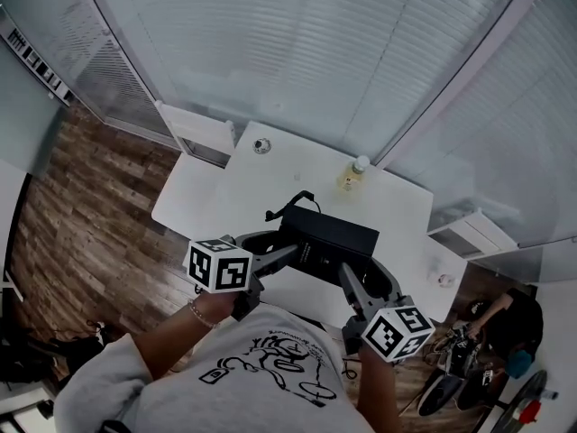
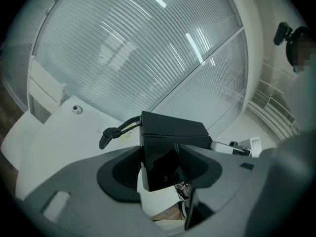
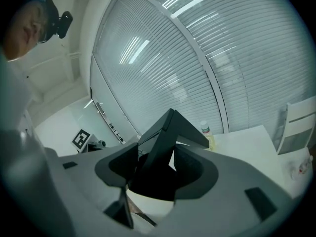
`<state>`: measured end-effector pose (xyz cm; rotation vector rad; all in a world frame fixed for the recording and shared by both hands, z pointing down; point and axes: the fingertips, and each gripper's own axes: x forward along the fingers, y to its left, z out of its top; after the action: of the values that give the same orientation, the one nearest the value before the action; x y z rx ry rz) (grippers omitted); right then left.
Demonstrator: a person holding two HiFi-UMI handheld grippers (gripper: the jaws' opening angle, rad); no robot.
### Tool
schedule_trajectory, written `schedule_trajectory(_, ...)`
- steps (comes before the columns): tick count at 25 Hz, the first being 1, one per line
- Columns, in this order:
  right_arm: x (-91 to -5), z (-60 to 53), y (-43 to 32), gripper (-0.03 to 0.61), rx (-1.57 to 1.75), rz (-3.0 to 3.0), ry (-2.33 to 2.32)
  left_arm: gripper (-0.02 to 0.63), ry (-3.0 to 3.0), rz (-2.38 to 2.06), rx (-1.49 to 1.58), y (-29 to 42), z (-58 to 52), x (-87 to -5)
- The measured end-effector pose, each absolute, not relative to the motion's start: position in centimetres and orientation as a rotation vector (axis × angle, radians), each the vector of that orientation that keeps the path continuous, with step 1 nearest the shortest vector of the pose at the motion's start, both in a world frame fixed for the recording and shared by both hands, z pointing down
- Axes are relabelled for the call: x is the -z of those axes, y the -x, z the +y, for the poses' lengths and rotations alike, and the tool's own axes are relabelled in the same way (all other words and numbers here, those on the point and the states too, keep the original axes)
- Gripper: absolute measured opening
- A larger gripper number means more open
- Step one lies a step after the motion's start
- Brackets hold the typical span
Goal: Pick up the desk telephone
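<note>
The black desk telephone (image 1: 326, 240) is clamped between both grippers over the near edge of the white table (image 1: 212, 201). My left gripper (image 1: 290, 253) is shut on its left end, and my right gripper (image 1: 345, 273) is shut on its right end. A coiled black cord (image 1: 290, 204) sticks out from the phone's far side. The left gripper view has the phone's body (image 2: 170, 137) wedged between the jaws of the left gripper (image 2: 161, 168), with the cord (image 2: 114, 131) hanging to the left. In the right gripper view the phone (image 3: 168, 132) tilts up between the jaws of the right gripper (image 3: 156, 166).
A small bottle with a yellow label (image 1: 353, 174) stands at the table's far side. A small round object (image 1: 261, 145) lies near the far left corner. White furniture (image 1: 200, 130) flanks the table on the left, and a white unit (image 1: 471, 233) on the right. Blinds cover the windows behind.
</note>
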<state>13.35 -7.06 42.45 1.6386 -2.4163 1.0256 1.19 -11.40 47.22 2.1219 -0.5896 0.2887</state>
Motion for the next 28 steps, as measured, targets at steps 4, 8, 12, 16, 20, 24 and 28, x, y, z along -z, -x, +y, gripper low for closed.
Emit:
schedule_trajectory(4, -41.0, -6.6, -12.7, 0.218, -0.985, -2.441, -1.641, 0.238, -2.156, -0.597, -0.279, -0.5, -11.1, -45.5)
schedule_trajectory(8, -40.1, -6.3, -12.7, 0.218, -0.984, -2.444, -1.65, 0.238, -2.18, -0.605, -0.284, -0.4, -10.9, -44.4)
schedule_trajectory(12, -41.1, -6.6, -12.9, 0.211, -0.963, -2.457, -1.641, 0.238, -2.185, -0.608, -0.299, -0.7, -11.2, -45.3)
schedule_trajectory(16, -42.0, -6.7, -12.8, 0.21, -0.976, -2.46, -1.641, 0.238, -2.171, -0.608, -0.3, -0.6, -11.3, -46.4)
schedule_trajectory(20, -40.9, -6.5, -12.6, 0.209, -0.982, -2.452, -1.64, 0.238, -2.163, -0.601, -0.294, -0.3, -11.1, -45.3)
schedule_trajectory(24, -40.7, -6.7, -12.5, 0.209, -0.996, -2.44, -1.645, 0.238, -2.159, -0.602, -0.295, -0.3, -11.1, -45.4)
schedule_trajectory(28, -40.9, -6.7, -12.4, 0.209, -1.002, -2.439, -1.646, 0.238, -2.161, -0.602, -0.296, -0.2, -11.2, -45.4)
